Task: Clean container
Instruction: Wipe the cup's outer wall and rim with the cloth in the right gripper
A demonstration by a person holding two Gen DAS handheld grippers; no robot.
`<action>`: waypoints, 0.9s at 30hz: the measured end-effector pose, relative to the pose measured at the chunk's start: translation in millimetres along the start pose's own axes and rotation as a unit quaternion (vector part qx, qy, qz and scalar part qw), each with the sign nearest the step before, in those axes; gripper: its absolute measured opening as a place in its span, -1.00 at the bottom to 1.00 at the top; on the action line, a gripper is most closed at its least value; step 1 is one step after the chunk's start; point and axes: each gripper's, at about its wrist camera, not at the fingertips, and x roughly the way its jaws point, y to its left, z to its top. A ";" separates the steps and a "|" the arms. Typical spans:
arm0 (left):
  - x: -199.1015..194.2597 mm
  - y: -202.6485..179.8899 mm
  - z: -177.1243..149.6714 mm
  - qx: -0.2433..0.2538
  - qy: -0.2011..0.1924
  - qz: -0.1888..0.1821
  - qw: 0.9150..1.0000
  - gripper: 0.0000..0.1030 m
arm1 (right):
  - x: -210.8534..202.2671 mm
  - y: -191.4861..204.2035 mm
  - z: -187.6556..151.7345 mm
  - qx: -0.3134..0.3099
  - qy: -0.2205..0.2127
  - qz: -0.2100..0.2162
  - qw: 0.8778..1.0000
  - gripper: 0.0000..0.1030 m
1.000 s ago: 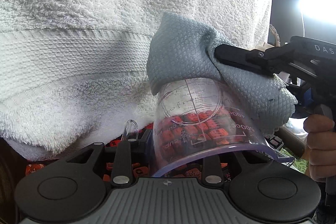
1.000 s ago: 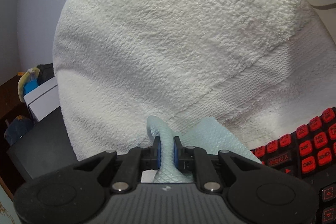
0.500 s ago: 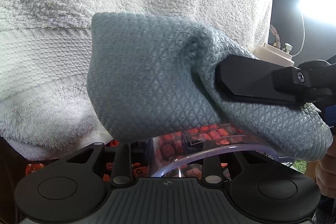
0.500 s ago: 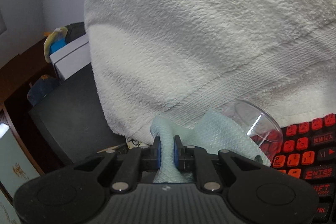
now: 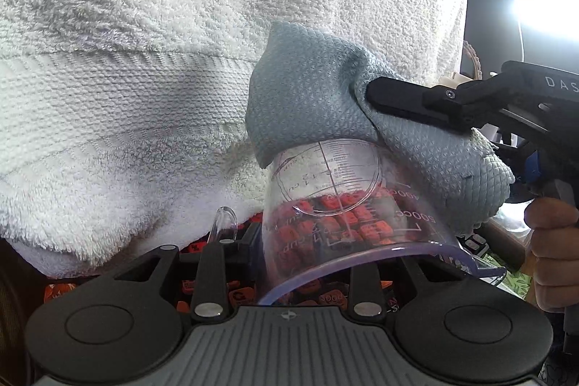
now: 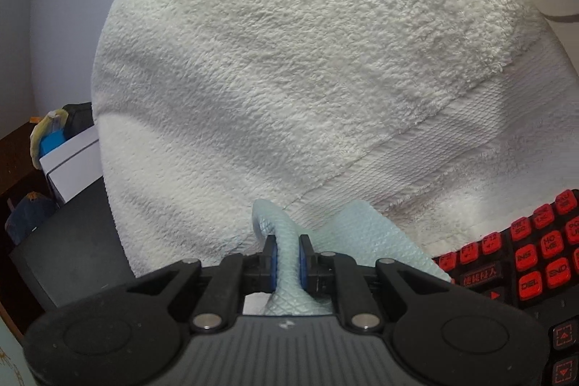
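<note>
A clear measuring cup (image 5: 343, 205) with printed scale lines lies tilted, its mouth toward the left wrist camera. My left gripper (image 5: 266, 241) is shut on the cup's wall beside the handle (image 5: 224, 223), with one finger seen through the plastic. A grey-blue woven cloth (image 5: 307, 96) is draped over the cup's far base. A black finger (image 5: 398, 100) of my right gripper presses into the cloth there. In the right wrist view my right gripper (image 6: 287, 252) is shut on a fold of the cloth (image 6: 286, 281). The cup does not show in that view.
A big white terry towel (image 5: 144, 60) (image 6: 289, 60) fills the background behind everything. A black keyboard with red keys (image 6: 535, 263) lies below and to the right. A person's hand (image 5: 550, 241) holds the right tool. A white box (image 6: 68, 165) sits at the left.
Half a second ago the cloth covered most of the cup close to the left camera. It has now slid back to the cup's far base. The left gripper and cup stayed put.
</note>
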 end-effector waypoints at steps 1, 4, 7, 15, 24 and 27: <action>1.6 -2.7 0.9 0.000 0.000 0.000 1.000 -0.43 | 0.7 0.4 -0.4 0.000 0.001 0.001 1.000 -0.80; 3.0 -3.6 0.7 0.000 0.000 0.000 1.000 -0.43 | 4.2 5.4 -3.0 -0.014 0.014 0.009 1.000 -0.79; 4.9 -6.0 -0.7 -0.001 0.000 0.000 1.000 -0.44 | 9.5 13.8 -8.0 -0.028 0.039 0.029 0.998 -0.79; 15.7 -9.1 2.6 -0.003 0.001 -0.004 1.000 -0.44 | 16.7 33.1 -20.1 -0.077 0.092 0.070 0.990 -0.79; 11.7 -5.2 1.1 0.000 0.001 -0.004 1.000 -0.43 | 6.1 22.2 -10.3 -0.063 0.034 0.018 0.997 -0.80; 7.5 -0.7 -1.4 -0.001 0.001 -0.004 1.000 -0.42 | 1.8 13.0 -5.1 -0.042 0.009 -0.001 0.999 -0.80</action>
